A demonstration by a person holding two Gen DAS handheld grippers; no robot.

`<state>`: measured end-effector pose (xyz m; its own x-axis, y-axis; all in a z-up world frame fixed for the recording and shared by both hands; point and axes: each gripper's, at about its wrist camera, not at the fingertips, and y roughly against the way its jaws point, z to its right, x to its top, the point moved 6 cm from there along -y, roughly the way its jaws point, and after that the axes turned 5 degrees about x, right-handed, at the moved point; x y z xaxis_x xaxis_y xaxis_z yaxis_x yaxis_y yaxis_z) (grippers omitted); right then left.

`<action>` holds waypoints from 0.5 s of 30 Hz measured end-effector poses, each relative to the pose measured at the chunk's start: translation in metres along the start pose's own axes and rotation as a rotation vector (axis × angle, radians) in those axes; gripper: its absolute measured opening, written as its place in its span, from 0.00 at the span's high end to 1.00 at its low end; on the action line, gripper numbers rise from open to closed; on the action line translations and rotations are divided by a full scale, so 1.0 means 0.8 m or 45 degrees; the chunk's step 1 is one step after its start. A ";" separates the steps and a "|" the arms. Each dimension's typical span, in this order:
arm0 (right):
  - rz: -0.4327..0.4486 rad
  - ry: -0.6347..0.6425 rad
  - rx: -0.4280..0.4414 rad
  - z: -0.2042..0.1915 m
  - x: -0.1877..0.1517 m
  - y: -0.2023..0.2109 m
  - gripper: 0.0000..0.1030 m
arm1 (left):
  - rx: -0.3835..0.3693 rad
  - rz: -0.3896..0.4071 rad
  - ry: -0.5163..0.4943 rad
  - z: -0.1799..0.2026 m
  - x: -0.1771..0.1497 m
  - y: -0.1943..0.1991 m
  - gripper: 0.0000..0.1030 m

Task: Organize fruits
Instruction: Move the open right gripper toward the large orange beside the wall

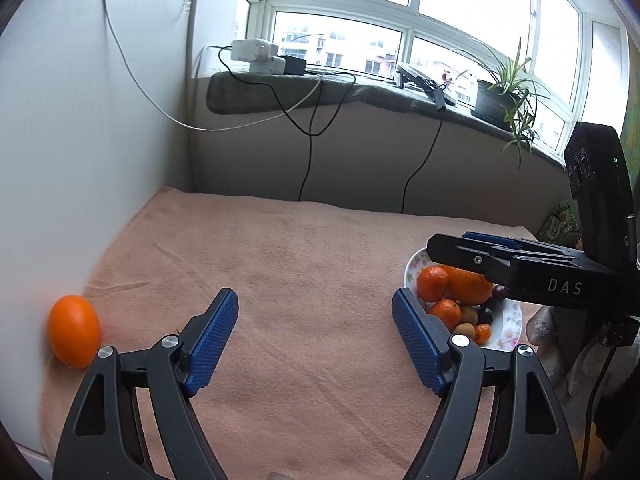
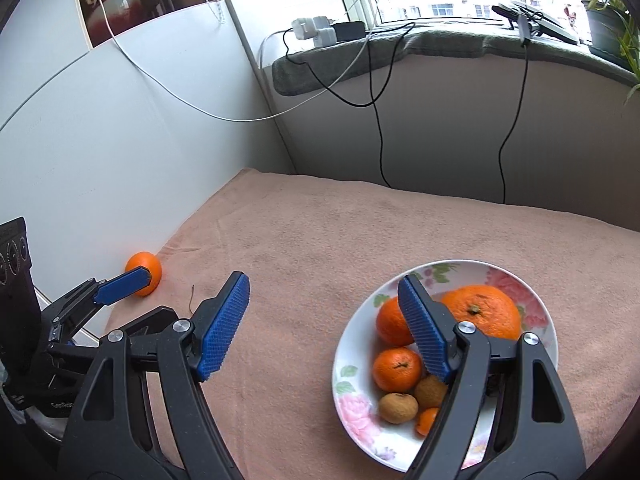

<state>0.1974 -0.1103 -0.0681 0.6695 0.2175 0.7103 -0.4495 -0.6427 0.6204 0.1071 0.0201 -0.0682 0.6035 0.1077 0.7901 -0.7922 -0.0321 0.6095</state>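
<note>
Both grippers hung empty w/ jaws wide apart. Right gripper (image 2: 324, 328) sat over the near-right plate (image 2: 538, 300) of fruit, nothing between its pads. Left gripper (image 1: 314, 340) was over bare blanket (image 1: 304, 248). Lone orange (image 1: 74, 331) lay at the blanket's left edge against the white board (image 1: 80, 160), long axis upright-ish, left of the left gripper — nearer arm, prob. the one to fetch it.

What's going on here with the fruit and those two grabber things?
A person is tidying fruit with a handheld tool in each hand. The left tool and the right tool are both open and empty above the peach towel. Most fruit already sits in the flowered plate. One orange lies alone on the towel by the white wall, not yet picked up.
</note>
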 end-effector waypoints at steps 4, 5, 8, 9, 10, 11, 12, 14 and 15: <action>-0.038 0.058 0.068 -0.034 0.007 -0.027 0.23 | 0.060 0.013 0.064 -0.035 -0.004 0.005 0.23; -0.050 0.074 0.085 -0.044 0.008 -0.034 0.23 | 0.074 0.012 0.082 -0.045 -0.006 0.006 0.23; -0.088 0.122 0.147 -0.074 0.010 -0.056 0.23 | 0.130 0.004 0.121 -0.073 -0.012 0.009 0.23; -0.101 0.138 0.165 -0.084 0.010 -0.064 0.23 | 0.144 0.002 0.136 -0.083 -0.014 0.010 0.23; -0.115 0.155 0.183 -0.095 0.010 -0.072 0.23 | 0.160 0.002 0.150 -0.092 -0.017 0.012 0.23; -0.127 0.170 0.202 -0.104 0.010 -0.079 0.23 | 0.179 0.002 0.161 -0.100 -0.019 0.014 0.23; -0.137 0.181 0.221 -0.114 0.009 -0.086 0.23 | 0.199 0.003 0.172 -0.109 -0.021 0.016 0.23; -0.158 0.201 0.259 -0.132 0.011 -0.100 0.23 | 0.226 0.002 0.200 -0.125 -0.026 0.019 0.23; -0.168 0.209 0.280 -0.141 0.011 -0.108 0.23 | 0.237 0.000 0.215 -0.132 -0.029 0.021 0.23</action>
<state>0.1756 0.0296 -0.0776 0.6013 0.4141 0.6834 -0.2139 -0.7406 0.6370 0.0703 0.1223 -0.0832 0.5674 0.2718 0.7773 -0.7522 -0.2131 0.6236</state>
